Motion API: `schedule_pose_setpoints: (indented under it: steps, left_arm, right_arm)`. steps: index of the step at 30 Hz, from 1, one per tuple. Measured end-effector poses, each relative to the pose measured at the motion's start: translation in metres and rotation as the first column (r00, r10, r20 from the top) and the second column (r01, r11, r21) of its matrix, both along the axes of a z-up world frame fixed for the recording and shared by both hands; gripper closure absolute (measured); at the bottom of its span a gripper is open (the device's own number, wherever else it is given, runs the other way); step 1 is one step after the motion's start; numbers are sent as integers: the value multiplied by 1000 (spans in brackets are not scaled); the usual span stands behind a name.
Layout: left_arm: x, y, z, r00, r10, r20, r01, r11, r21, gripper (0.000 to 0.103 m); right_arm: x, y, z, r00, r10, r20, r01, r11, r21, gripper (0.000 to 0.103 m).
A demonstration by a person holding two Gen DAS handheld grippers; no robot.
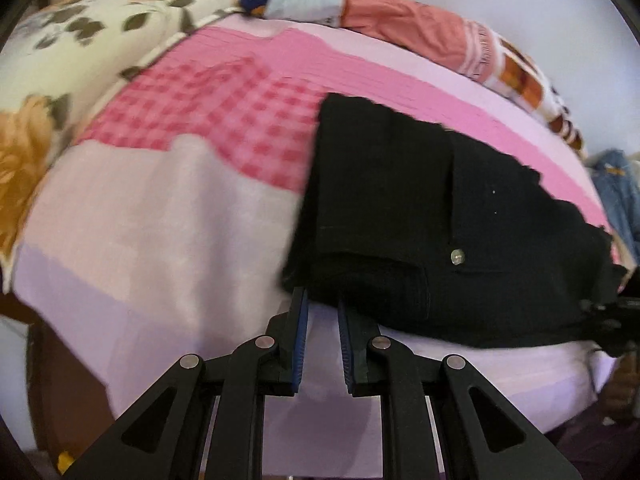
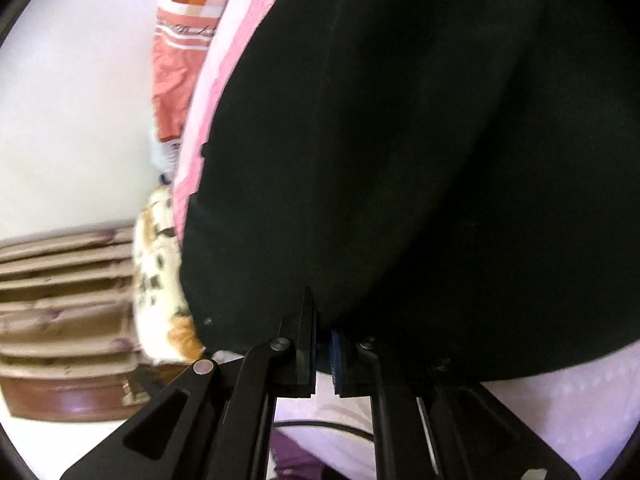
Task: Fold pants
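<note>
Left wrist view: your left gripper (image 1: 322,304) sits at the near edge of the black pants (image 1: 420,220), fingers parted with a narrow gap, tips touching or just short of the fabric; you can't tell which. The pants lie folded on the pink patchwork bedsheet (image 1: 160,220), a metal button (image 1: 457,256) showing near their near edge. Beyond the pants, along the sheet's far side, sit a floral pillow (image 1: 92,52) and an orange cloth (image 1: 404,24); a denim garment (image 1: 616,188) lies past their right end. No readable brand, label or writing on anything.

Right wrist view: your right gripper (image 2: 323,332) has its fingers close together, the pants (image 2: 400,160) edge draped over the tips. Whether it's pinching the fabric, you can't tell. A brown wooden headboard (image 2: 64,300) stands left of the pants, beyond the pillow.
</note>
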State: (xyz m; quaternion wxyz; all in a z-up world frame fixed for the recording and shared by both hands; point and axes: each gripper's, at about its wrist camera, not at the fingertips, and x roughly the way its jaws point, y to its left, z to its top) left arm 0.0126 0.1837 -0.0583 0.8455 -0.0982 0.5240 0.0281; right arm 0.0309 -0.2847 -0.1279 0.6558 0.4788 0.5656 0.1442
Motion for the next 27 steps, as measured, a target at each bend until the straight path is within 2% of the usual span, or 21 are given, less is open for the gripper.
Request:
schedule_pose_setpoints:
  steps: [3,4,5,6,7,8,10,14,15,17,18,20,22,23,25,27]
  left_arm:
    - [-14,2,21,997,48,64,-54,994,92,83]
    - [-17,0,33,993,58,100,-70,991,118,81]
    - [-20,-4,45,988,62,140,-82,986,142,75]
    - [-19,-8,54,985,58,162,-82,986,148,62]
    - [-19,-18,65,981,40,192,-68,987,145,54]
    - [-17,-24,70,978,28,209,-57,989,133,43]
    - [-9,-45,77,969,-19,245,-3,996,88,40]
    - [11,-96,69,966,-137,218,124,990,72,40]
    - [15,-107,67,964,-158,214,147,987,66,40]
    - [22,-134,61,955,-215,204,210,977,46,40]
    - [23,-140,60,953,-227,202,223,974,46,40]
    - [25,-159,56,945,-265,190,261,964,47,40]
    - [26,-170,51,945,-278,174,277,960,33,40]
    - [26,-174,49,945,-282,163,282,959,24,40]
    - [26,-177,44,949,-280,145,281,960,12,40]
    - [26,-176,42,954,-271,132,273,962,4,40]
  right_arm:
    - [-4,-18,1,996,-75,39,72,995,66,84]
    - [-5,-28,3,992,-111,64,107,992,62,81]
    - [-8,-42,6,982,-157,102,152,987,56,76]
    - [-8,-62,8,964,-218,150,209,975,71,72]
    - [-7,-73,9,956,-245,163,235,969,79,67]
    - [-6,-95,7,933,-314,175,301,948,100,67]
    - [-5,-123,1,891,-415,184,382,905,187,67]
    - [0,-171,-4,798,-560,223,506,823,258,67]
    - [4,-183,-1,780,-576,244,526,815,241,67]
    - [10,-199,0,764,-595,249,555,803,217,67]
    - [11,-205,-1,761,-602,243,562,798,217,68]
    - [15,-214,-1,765,-602,228,573,798,186,84]
    - [19,-219,1,776,-588,228,566,809,160,94]
    - [21,-219,3,785,-576,229,560,817,134,95]
    - [21,-217,8,783,-574,238,562,818,123,96]
    - [23,-216,25,790,-548,274,550,831,77,96]
